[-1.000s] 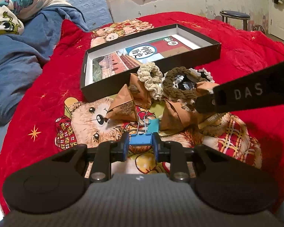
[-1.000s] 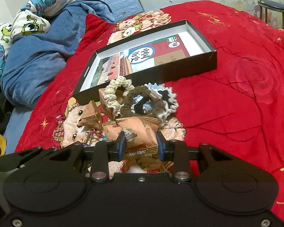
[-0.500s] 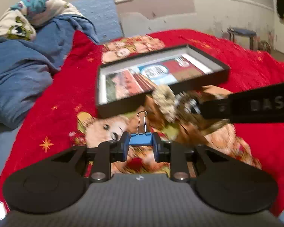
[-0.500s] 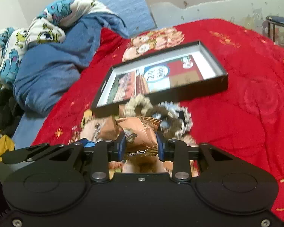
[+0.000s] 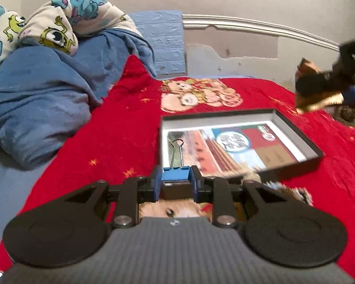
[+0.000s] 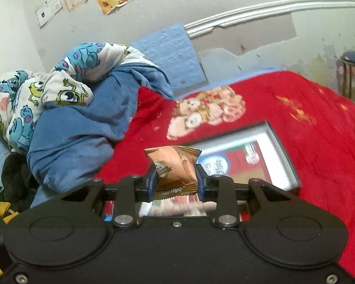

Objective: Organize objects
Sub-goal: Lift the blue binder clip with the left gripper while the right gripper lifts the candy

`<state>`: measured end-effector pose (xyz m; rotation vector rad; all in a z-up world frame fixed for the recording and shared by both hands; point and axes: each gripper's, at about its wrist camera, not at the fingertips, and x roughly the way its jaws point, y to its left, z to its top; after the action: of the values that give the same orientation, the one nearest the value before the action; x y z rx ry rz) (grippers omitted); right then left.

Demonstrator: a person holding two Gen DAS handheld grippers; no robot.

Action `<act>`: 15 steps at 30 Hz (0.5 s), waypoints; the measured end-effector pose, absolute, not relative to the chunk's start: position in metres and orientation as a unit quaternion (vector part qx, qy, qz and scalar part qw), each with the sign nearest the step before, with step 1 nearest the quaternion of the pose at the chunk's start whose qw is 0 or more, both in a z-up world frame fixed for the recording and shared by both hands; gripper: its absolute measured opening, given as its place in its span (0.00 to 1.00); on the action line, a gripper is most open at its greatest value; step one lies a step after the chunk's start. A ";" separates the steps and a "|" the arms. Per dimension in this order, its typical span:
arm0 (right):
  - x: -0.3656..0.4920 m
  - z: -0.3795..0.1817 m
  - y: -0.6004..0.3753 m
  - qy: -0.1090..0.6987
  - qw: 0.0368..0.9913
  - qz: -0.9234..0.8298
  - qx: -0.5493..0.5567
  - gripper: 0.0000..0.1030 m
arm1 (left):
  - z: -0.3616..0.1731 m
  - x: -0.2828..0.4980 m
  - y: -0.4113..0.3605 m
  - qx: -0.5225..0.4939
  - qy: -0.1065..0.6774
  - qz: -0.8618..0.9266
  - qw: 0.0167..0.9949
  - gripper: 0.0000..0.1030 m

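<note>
Left wrist view: the left gripper [image 5: 176,184] is clamped on a blue binder clip [image 5: 176,176], its two pads pressing the clip's sides and the wire handles standing up and forward between them. The gripper is held above the red blanket [image 5: 116,139], roughly level, nosing toward the near left corner of the black box [image 5: 295,168]. Just beyond the fingertips the box's near wall runs to the right; its open tray shows a printed sheet [image 5: 234,146] lying flat on the floor. A blurred bit of the leftover pile [image 5: 272,184] peeks out at the box's near wall, right of the fingers. Left of the box the blanket is bare up to the crumpled blue duvet [image 5: 47,104]. At the upper right the right gripper [image 5: 324,87] is raised above the box's far right corner, a brown wrapper showing in its grip.

Right wrist view: the right gripper [image 6: 175,184] is closed on a brown Choco Magic snack packet [image 6: 174,168], squeezed between the pads and sticking up past them. It is held above the blanket with the box [image 6: 284,151] beyond and to the right, blurred. The duvet [image 6: 82,127] lies heaped to the left, and the wall [image 6: 248,7] stands behind.
</note>
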<state>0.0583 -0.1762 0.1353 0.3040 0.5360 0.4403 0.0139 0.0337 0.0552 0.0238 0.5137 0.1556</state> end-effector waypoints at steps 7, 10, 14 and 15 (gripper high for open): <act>0.122 0.148 -0.140 0.297 0.923 0.208 0.129 0.31 | 0.076 0.076 0.059 -0.043 0.247 0.097 0.963 0.28; 0.145 0.129 -0.131 0.316 0.913 0.208 0.154 0.31 | 0.073 0.092 0.068 -0.056 0.243 0.088 0.964 0.28; 0.169 0.098 -0.123 0.337 0.910 0.184 0.159 0.31 | 0.053 0.108 0.081 -0.097 0.271 0.058 0.956 0.28; 0.172 0.088 -0.122 0.342 0.908 0.182 0.161 0.31 | 0.048 0.111 0.082 -0.102 0.279 0.052 0.953 0.28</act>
<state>0.1715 -0.1224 0.0881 0.3330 0.7062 0.3758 0.1110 0.0824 0.0477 -0.2064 0.5674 0.1062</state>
